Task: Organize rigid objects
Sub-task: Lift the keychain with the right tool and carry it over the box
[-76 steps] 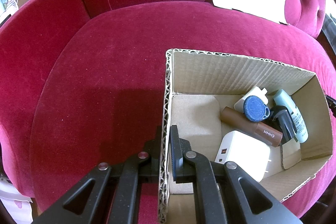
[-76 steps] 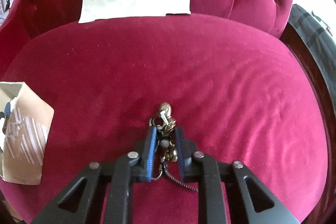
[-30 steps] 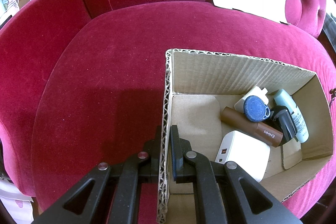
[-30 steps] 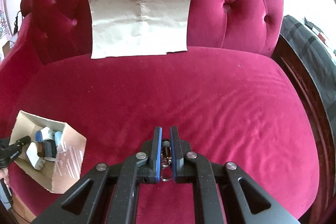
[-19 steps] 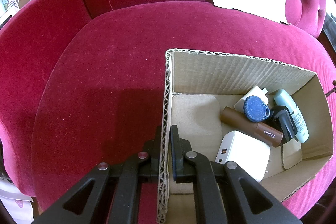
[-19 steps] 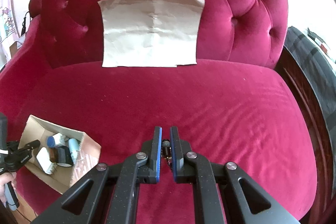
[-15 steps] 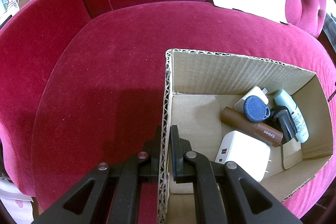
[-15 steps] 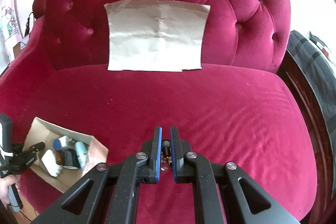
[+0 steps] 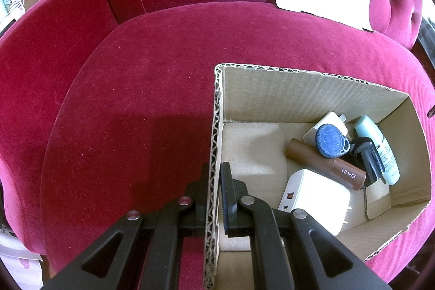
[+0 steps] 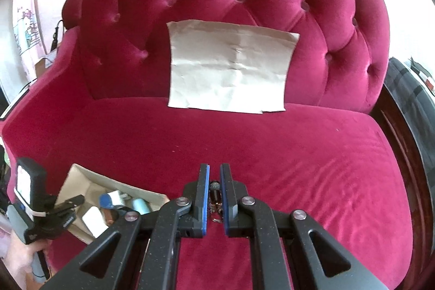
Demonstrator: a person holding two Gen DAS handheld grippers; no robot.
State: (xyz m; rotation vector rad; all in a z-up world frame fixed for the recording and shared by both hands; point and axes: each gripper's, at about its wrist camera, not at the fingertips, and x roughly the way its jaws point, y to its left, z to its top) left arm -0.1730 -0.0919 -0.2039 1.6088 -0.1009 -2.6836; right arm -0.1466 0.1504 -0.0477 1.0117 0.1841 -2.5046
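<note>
We pinch the box (image 9: 214, 127) wall with the left gripper (image 9: 214, 175), steadying it on the sofa (image 9: 136, 99). The right gripper (image 10: 214, 192) clamps the keychain (image 10: 215, 188) above the seat; we should carry it over the box before releasing.

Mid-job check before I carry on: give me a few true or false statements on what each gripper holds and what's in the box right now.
1. The left gripper is clamped on the cardboard box wall. True.
2. The right gripper is empty. False: it holds a keychain.
3. The blue round tag lies on the sofa seat. False: it is inside the box.
4. A white charger lies in the box. True.
5. The box is tipped over. False: it stands open-side up.
</note>
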